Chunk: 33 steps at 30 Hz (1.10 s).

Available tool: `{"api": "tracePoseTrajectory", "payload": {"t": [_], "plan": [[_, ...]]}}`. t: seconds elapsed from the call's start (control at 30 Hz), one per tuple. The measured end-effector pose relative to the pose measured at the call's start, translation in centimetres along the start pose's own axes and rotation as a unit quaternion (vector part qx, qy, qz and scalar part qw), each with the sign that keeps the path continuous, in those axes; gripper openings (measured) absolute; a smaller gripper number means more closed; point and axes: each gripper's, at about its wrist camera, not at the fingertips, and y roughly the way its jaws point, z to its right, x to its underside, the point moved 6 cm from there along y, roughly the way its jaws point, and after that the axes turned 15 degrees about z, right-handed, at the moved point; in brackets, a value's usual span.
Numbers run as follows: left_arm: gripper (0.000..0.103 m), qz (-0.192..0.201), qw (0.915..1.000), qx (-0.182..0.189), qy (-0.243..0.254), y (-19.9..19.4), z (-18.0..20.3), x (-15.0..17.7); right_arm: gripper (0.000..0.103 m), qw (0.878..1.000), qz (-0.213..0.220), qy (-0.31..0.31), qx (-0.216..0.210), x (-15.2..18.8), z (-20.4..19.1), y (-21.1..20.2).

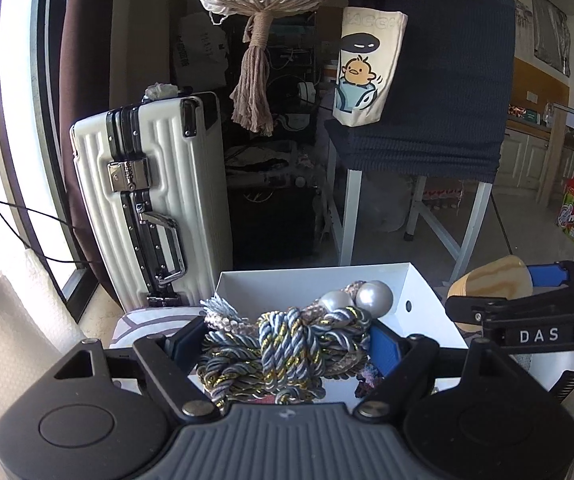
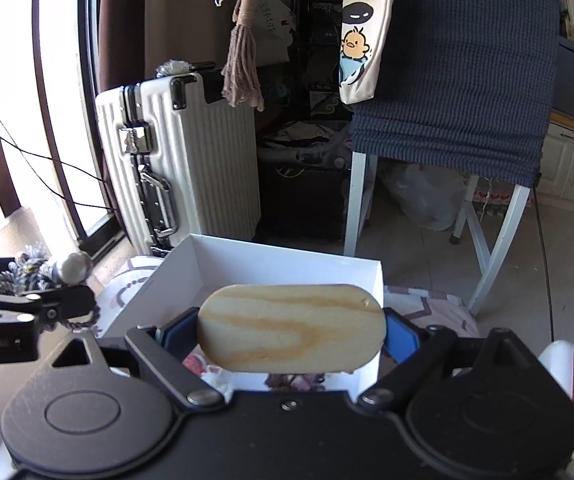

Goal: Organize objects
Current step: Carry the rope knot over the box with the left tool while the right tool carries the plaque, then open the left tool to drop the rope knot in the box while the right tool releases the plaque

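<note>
Here, the left gripper (image 1: 283,344) is seen clamped on a bundle of twisted cord (image 1: 283,344), blue-grey with gold thread, pinched between the blue finger pads (image 1: 385,346). Two large pearl beads (image 1: 357,298) are attached at the far end of the bundle, and a frayed blue tassel (image 1: 217,306) sticks out to its left. The bundle is held over the open white box (image 1: 419,300).

The right gripper (image 2: 291,334) is closed on a flat wooden piece (image 2: 291,334) with rounded ends and a pale grain; it is gripped end to end, lying crosswise between the fingers. A small dent is noted near its upper right corner. The piece is held above the near part of the same white box (image 2: 247,264). In the left wrist view the wooden piece (image 1: 491,284) is seen just to the right of the box, in the other gripper (image 1: 527,312); in the right wrist view the cord bundle (image 2: 35,272) appears at left, apart from the box.

The box rests on a patterned cloth surface (image 2: 419,300). Behind it a ribbed white suitcase (image 1: 151,200) stands upright by the window. A macramé tassel (image 1: 253,92) hangs above. A dark blue cloth (image 1: 447,80) is draped over a white-legged frame, with a cartoon-chick bag (image 1: 367,68) hung at its edge.
</note>
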Motion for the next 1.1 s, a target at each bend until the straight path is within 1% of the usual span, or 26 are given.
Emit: {"api": "tracePoseTrajectory", "payload": {"t": [0.07, 0.17, 0.3, 0.37, 0.5, 0.67, 0.77, 0.83, 0.93, 1.03, 1.1], "plan": [[0.083, -0.002, 1.0000, -0.002, 0.009, 1.3, 0.0, -0.2, 0.094, 1.000, -0.002, 0.000, 0.002, -0.2, 0.7, 1.6], [0.083, -0.018, 0.9998, -0.005, 0.009, 3.5, -0.3, 0.3, 0.094, 1.000, -0.008, -0.012, -0.002, -0.1, 1.3, 4.0], [0.083, -0.043, 0.9986, -0.021, 0.024, 6.4, -0.6, 2.0, 0.094, 0.999, -0.027, -0.016, 0.002, 0.7, 1.8, 7.5], [0.083, -0.059, 0.9975, -0.020, 0.034, 7.6, -0.4, 3.0, 0.094, 0.999, -0.039, -0.010, 0.002, 1.3, 2.1, 9.2], [0.083, -0.098, 0.9949, -0.010, 0.022, 10.3, 0.0, 5.0, 0.094, 0.998, -0.063, -0.011, 0.002, 2.6, 2.1, 12.3], [0.083, -0.143, 0.9897, -0.004, 0.014, 13.0, 0.3, 7.3, 0.094, 0.995, -0.094, 0.015, -0.010, 4.5, 2.1, 15.5], [0.083, -0.158, 0.9874, -0.006, 0.007, 14.2, 0.5, 8.1, 0.094, 0.993, -0.110, 0.028, -0.009, 5.7, 2.1, 17.1], [0.083, -0.164, 0.9863, -0.007, 0.015, 14.7, 1.0, 8.5, 0.094, 0.993, -0.116, 0.031, -0.002, 6.3, 2.1, 17.9], [0.083, -0.174, 0.9841, -0.004, 0.033, 15.3, 1.8, 9.2, 0.094, 0.992, -0.119, 0.048, 0.003, 6.9, 2.3, 18.6], [0.083, -0.186, 0.9817, 0.005, 0.041, 15.7, 2.5, 9.9, 0.093, 0.992, -0.106, 0.072, 0.007, 7.1, 2.7, 19.0], [0.083, -0.191, 0.9806, 0.010, 0.043, 15.9, 2.7, 10.3, 0.097, 0.991, -0.095, 0.093, 0.014, 7.1, 3.1, 19.2]]}}
